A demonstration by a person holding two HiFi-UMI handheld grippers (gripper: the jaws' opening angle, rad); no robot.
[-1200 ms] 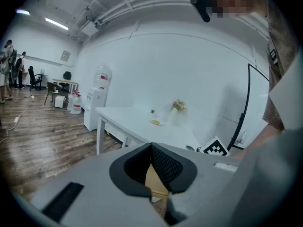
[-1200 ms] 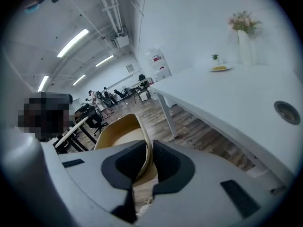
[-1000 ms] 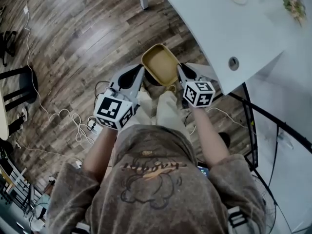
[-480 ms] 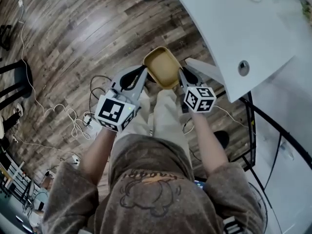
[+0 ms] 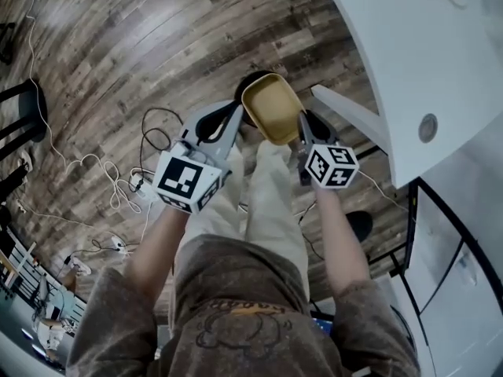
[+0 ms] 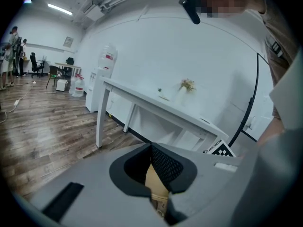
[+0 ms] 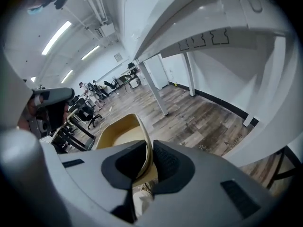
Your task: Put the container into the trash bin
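Note:
A tan, empty, rounded container (image 5: 273, 107) hangs over the wood floor in front of the person's knees. My left gripper (image 5: 236, 122) is shut on its left wall and my right gripper (image 5: 302, 126) on its right wall. In the left gripper view a strip of the tan wall (image 6: 156, 186) is pinched between the black pads. The right gripper view shows the container's hollow (image 7: 116, 131) with its rim clamped in my right gripper (image 7: 150, 161). A dark round shape (image 5: 251, 80) shows just beyond the container's far edge; I cannot tell whether it is the bin.
A white table (image 5: 409, 45) fills the upper right, one white leg (image 5: 346, 110) close beside the right gripper. White and black cables (image 5: 118, 185) lie on the floor at left. The person's legs (image 5: 267, 203) are below the container. A black frame (image 5: 440, 210) stands at right.
Both grippers have sunk toward the floor with the container still held between them. The table has slid toward the upper right of the head view, and the dark round shape has come into sight.

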